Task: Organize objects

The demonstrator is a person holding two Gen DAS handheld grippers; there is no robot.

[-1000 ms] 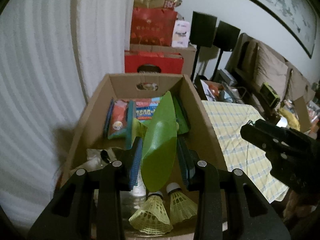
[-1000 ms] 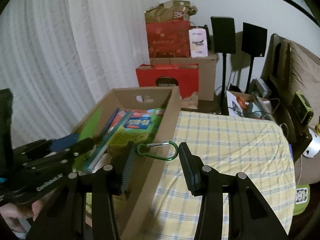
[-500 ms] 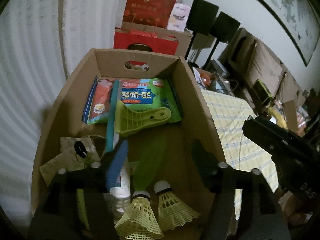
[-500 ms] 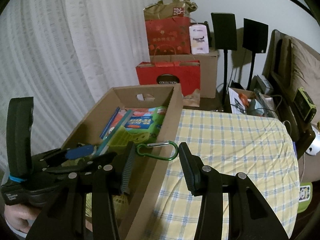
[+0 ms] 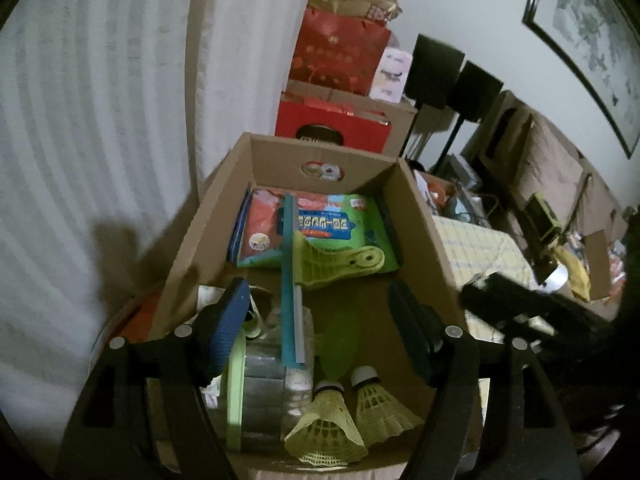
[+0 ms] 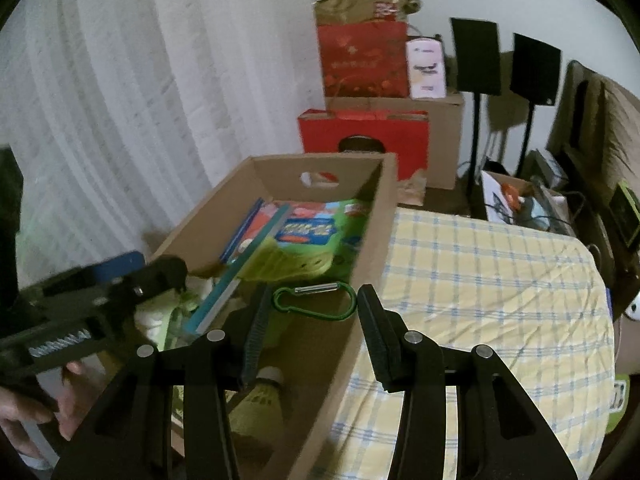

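An open cardboard box (image 5: 416, 216) holds snack packets (image 5: 320, 224), a green scoop (image 5: 336, 258), a teal ruler (image 5: 289, 280), a flat green piece (image 5: 338, 344) and two yellow shuttlecocks (image 5: 352, 412). My left gripper (image 5: 320, 336) is open and empty above the box's near end. My right gripper (image 6: 310, 326) is shut on a green carabiner (image 6: 314, 298), held over the box's right wall (image 6: 360, 280). The left gripper also shows in the right wrist view (image 6: 100, 292).
A table with a yellow checked cloth (image 6: 480, 280) lies right of the box. Red gift bags (image 6: 360, 60) and a brown box (image 6: 440, 136) stand behind. Black speakers on stands (image 6: 476, 56) and a sofa (image 5: 552, 152) are at the right. White curtain at left.
My left gripper opened and let go of the flat green piece, which now lies in the box, then pulled back. My right gripper stayed shut on the carabiner and moved little.
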